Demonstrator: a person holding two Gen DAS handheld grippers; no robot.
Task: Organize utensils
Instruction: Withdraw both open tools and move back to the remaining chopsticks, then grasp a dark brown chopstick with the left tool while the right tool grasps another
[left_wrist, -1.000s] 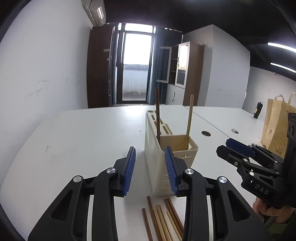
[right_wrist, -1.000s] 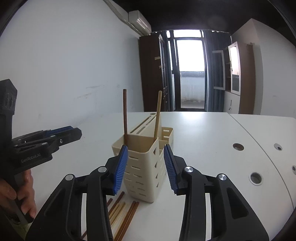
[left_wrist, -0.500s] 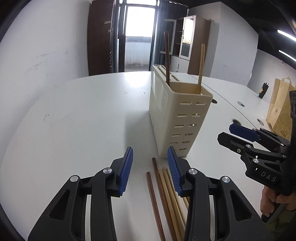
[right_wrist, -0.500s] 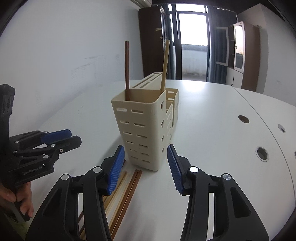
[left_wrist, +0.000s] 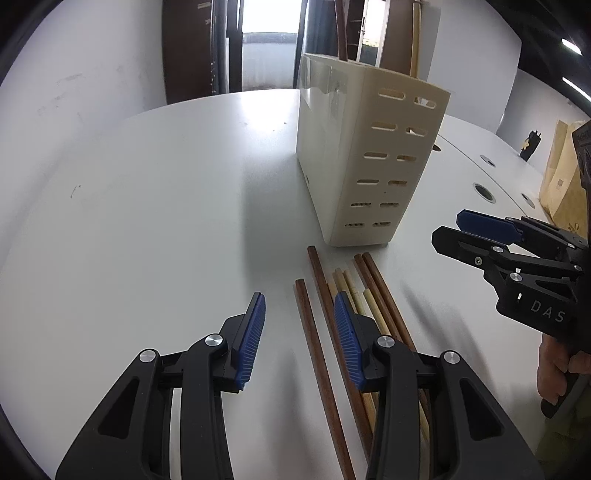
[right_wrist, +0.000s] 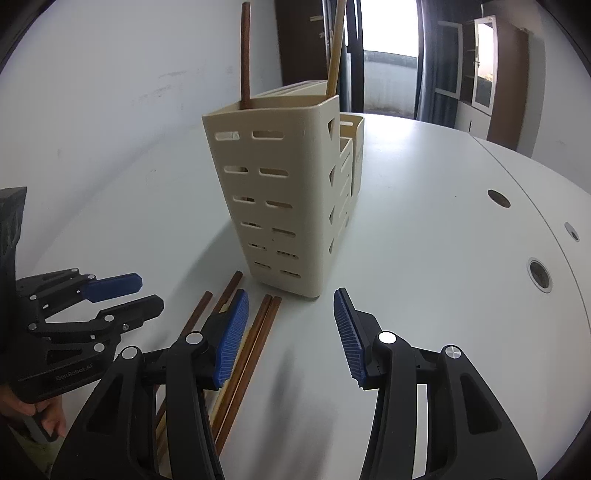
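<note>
Left wrist view: the left gripper (left_wrist: 297, 332) is shown at the lower centre of the frame, its jaws spread and empty, held low over a row of loose chopsticks (left_wrist: 334, 314) that lie on the white desk (left_wrist: 147, 203). One dark chopstick (left_wrist: 317, 354) is seen between the jaws; the rest of the row, dark and pale sticks side by side, runs under and beside the right-hand jaw. The cream utensil holder (left_wrist: 365, 155) is placed upright at upper centre, just beyond the far ends of the sticks. The right gripper (left_wrist: 491, 240) is seen at the right edge, its jaws slightly parted and holding nothing. A brown paper bag (left_wrist: 565, 173) is visible at the far right.

Right wrist view: the right gripper (right_wrist: 290, 328) occupies the lower centre, its jaws spread wide and empty, aimed at the base of the holder (right_wrist: 280, 192). Two chopsticks are already stood in the holder's nearest compartment, one dark (right_wrist: 245, 55) and one pale (right_wrist: 334, 48). The loose chopsticks (right_wrist: 258, 332) are seen at lower left, with the left gripper (right_wrist: 125, 299) beside them.

Progress: the task is judged to be at an early stage. Two sticks are stored; roughly seven or eight are left on the desk, and none is gripped. A pickup by the left gripper appears to be the step in hand.
</note>
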